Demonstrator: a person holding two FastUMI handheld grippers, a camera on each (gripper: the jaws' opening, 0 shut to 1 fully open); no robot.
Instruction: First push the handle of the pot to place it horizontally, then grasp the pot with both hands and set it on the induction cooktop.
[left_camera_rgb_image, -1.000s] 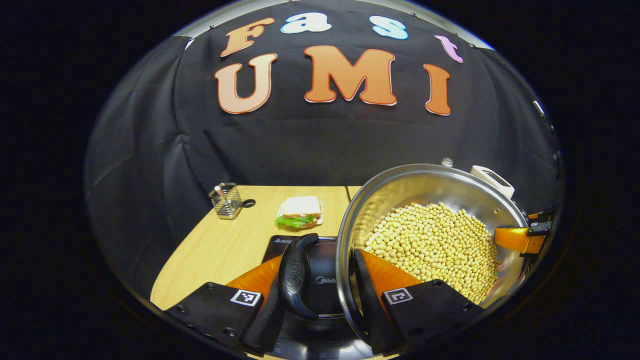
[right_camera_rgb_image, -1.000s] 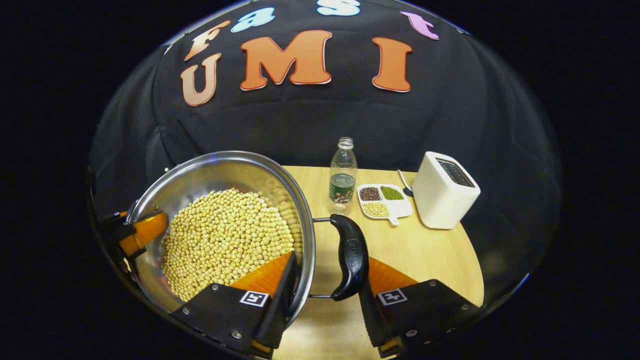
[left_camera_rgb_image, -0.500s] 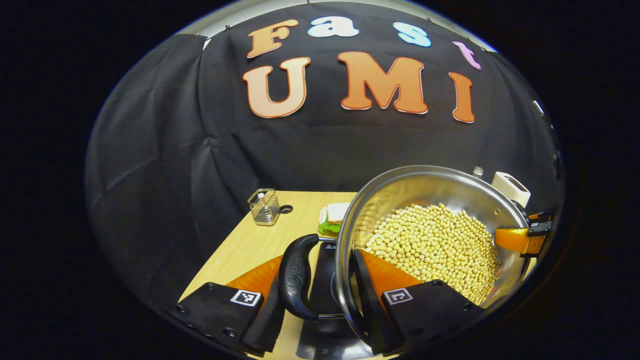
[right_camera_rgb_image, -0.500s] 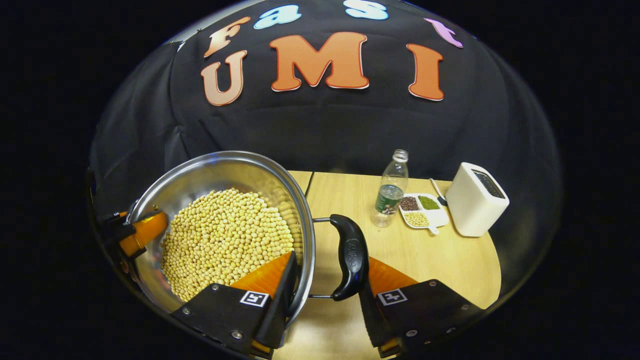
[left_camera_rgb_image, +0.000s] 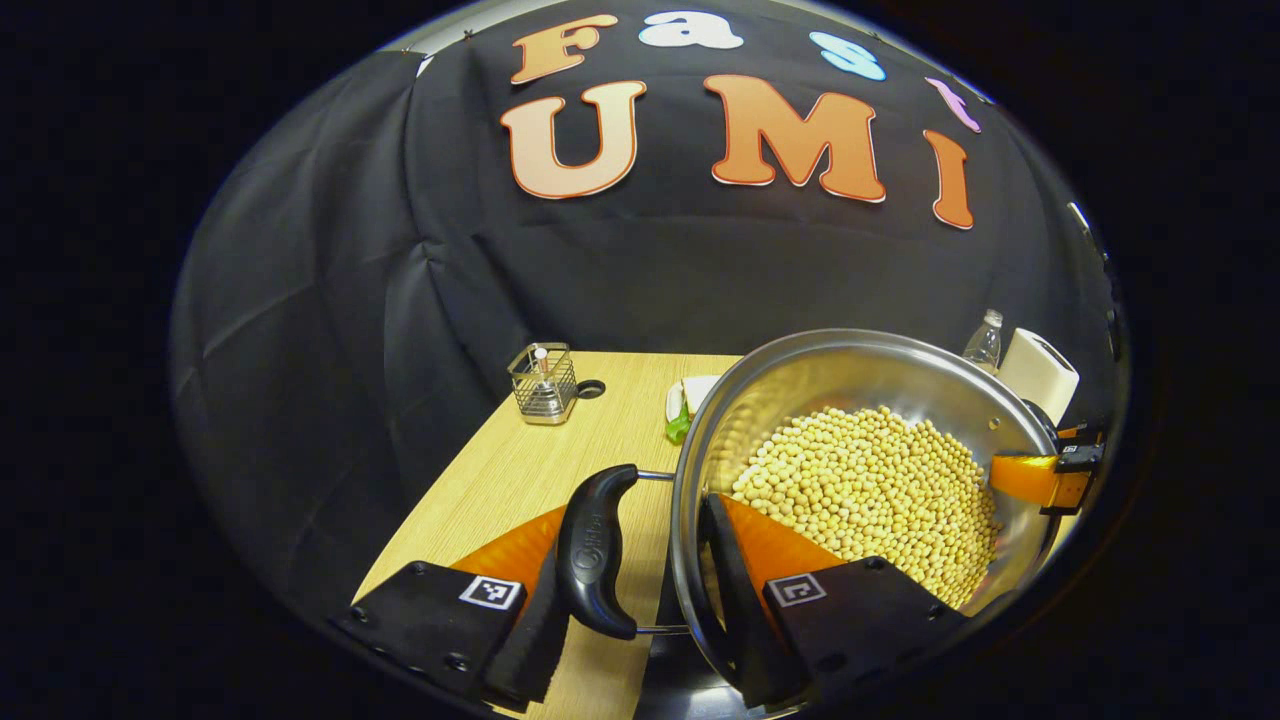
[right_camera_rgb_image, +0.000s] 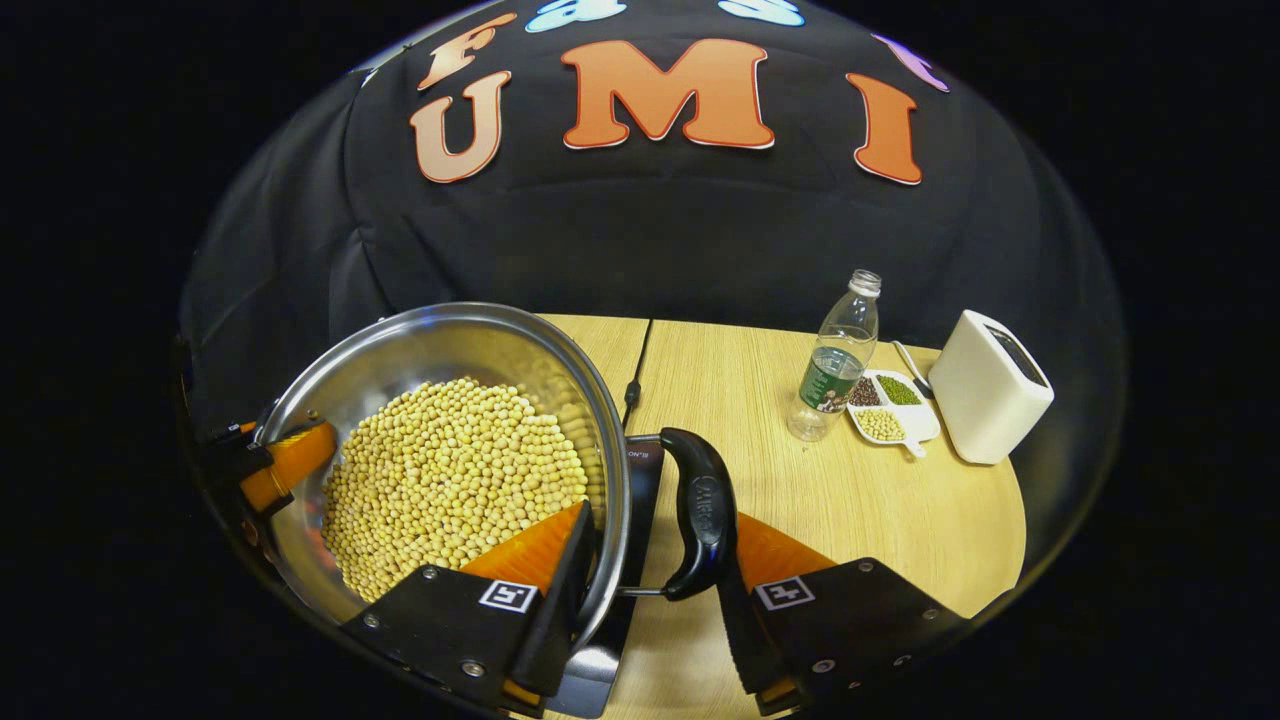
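A steel pot (left_camera_rgb_image: 850, 370) full of soybeans (left_camera_rgb_image: 870, 500) is held between both grippers. My left gripper (left_camera_rgb_image: 635, 540) is shut on the pot's left black handle (left_camera_rgb_image: 595, 560), with one finger outside the handle and the other inside the rim. My right gripper (right_camera_rgb_image: 660, 520) is shut the same way on the pot's right handle (right_camera_rgb_image: 700, 510). The pot (right_camera_rgb_image: 440, 340) sits above the black induction cooktop (right_camera_rgb_image: 640, 470), whose edge juts out from under it. I cannot tell whether the pot touches the cooktop (left_camera_rgb_image: 665, 660).
On the wooden table (right_camera_rgb_image: 850, 500) to the right stand a clear bottle (right_camera_rgb_image: 835, 360), a divided dish of beans (right_camera_rgb_image: 890, 405) and a white toaster (right_camera_rgb_image: 990, 385). A wire basket (left_camera_rgb_image: 543, 383) and a sandwich (left_camera_rgb_image: 685, 405) lie far left. A cable (right_camera_rgb_image: 635, 380) runs back from the cooktop.
Both grippers have carried the pot to the left. The cooktop has slid under the pot and its right edge has come into the right gripper view. The sandwich is now mostly hidden.
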